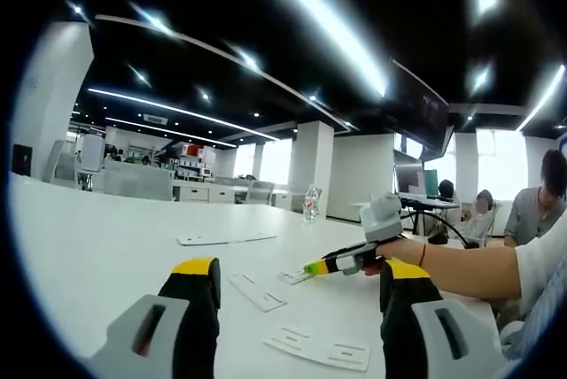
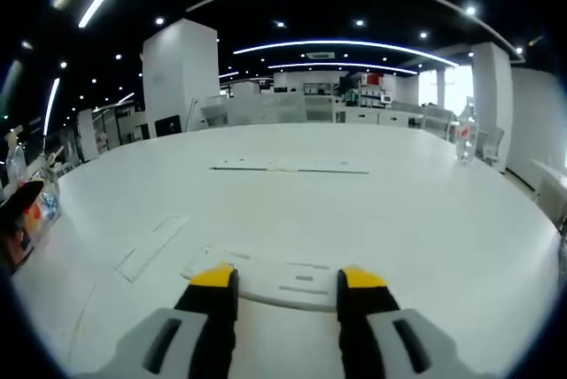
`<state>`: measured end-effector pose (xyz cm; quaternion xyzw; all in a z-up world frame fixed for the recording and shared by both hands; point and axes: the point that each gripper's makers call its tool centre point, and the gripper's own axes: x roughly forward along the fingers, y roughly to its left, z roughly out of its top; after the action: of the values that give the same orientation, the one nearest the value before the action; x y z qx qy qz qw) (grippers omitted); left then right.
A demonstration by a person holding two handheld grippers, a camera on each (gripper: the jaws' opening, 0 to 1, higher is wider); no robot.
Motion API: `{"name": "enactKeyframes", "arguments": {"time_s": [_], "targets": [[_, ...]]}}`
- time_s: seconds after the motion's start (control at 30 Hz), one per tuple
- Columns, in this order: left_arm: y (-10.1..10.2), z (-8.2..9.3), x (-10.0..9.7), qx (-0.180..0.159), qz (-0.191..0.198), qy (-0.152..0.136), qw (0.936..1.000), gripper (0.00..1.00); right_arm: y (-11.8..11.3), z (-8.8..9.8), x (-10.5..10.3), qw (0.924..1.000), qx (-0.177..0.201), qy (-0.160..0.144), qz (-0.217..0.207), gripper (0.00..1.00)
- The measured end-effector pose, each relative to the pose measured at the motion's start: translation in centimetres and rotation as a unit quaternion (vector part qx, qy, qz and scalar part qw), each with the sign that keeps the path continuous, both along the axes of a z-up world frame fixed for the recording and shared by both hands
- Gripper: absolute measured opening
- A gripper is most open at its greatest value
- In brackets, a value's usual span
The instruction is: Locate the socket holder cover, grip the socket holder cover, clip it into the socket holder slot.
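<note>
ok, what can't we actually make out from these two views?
- Left gripper view: near white plate partly cut off behind the left gripper; which flat piece is the cover cannot be told.
- Left gripper view: right gripper tip too small to tell its jaws' state.
- Right gripper view: plate near edge hidden behind the right gripper.
- Right gripper view: bottle label too small.

Ahead of the right claw (image 2: pixel 287 280) a flat white plate (image 2: pixel 283 283) lies close. Beyond it the bench (image 2: pixel 399 211) runs open to a thin strip (image 2: pixel 288 166).

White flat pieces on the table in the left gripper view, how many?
4: a long strip farthest off, a narrow one mid-table, a small one by the right tool's tip, and a wide plate nearest. Others may be hidden.
</note>
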<state>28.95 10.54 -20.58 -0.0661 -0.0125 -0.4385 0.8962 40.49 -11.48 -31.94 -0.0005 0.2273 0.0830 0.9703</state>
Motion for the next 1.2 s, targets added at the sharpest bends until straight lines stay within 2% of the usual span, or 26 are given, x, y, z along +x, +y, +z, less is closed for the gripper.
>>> {"name": "enactKeyframes", "arguments": {"time_s": [0.33,0.37,0.4,1.2], "targets": [[-0.04,-0.06,-0.15,0.000,0.000,0.000,1.0000,0.73,0.08,-0.03,-0.16,1.0000,0.001,0.000,0.001,0.43],[-0.04,-0.05,-0.14,0.000,0.000,0.000,1.0000,0.73,0.84,-0.07,-0.20,0.9997,0.018,0.002,0.014,0.41],[-0.04,-0.06,-0.14,0.000,0.000,0.000,1.0000,0.73,0.67,-0.05,-0.04,0.9998,0.019,0.001,0.004,0.42],[-0.06,-0.06,-0.06,0.000,0.000,0.001,1.0000,0.73,0.72,0.06,-0.18,0.9999,0.015,0.002,0.001,0.41]]}}
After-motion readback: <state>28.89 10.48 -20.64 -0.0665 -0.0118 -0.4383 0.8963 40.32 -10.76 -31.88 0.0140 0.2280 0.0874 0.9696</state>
